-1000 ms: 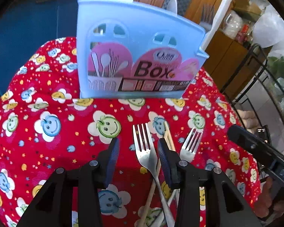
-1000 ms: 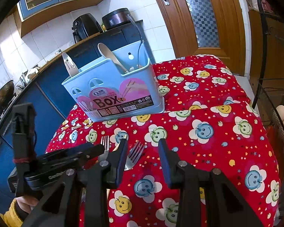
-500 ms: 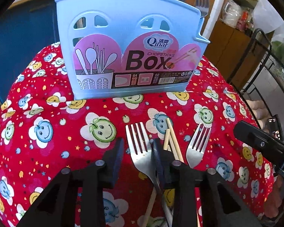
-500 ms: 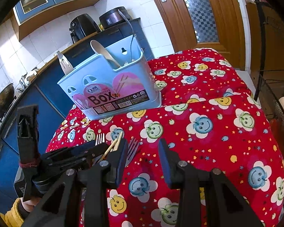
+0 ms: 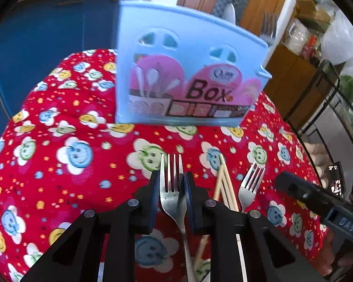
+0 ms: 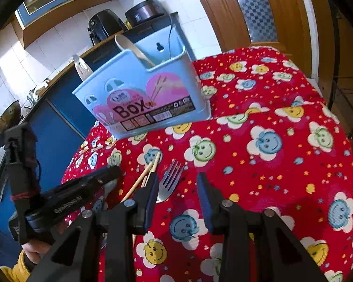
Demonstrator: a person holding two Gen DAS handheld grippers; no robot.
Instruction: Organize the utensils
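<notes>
Closing in since a sec ago, the left gripper has narrowed from wide apart to its pads flanking the head of the left fork in the left wrist view; jaws are closing, fork between them, pads at or nearly at the fork's edges, firm contact can't be confirmed. Fork lies on the red smiley-cloth surface, w/ chopsticks just beside it and a second fork beyond those. Blue utensil box stands further back, blurred, apart from the loose items. Judgement: pick-up of fork no. 1 is about to complete, then it goes into the box. Right wrist view: right gripper unchanged, jaws partly apart, nothing between them, hovering over cloth just right of the second fork. Left gripper's body shows at left, chopsticks next to it. Box already holds a spoon & another utensil.
</notes>
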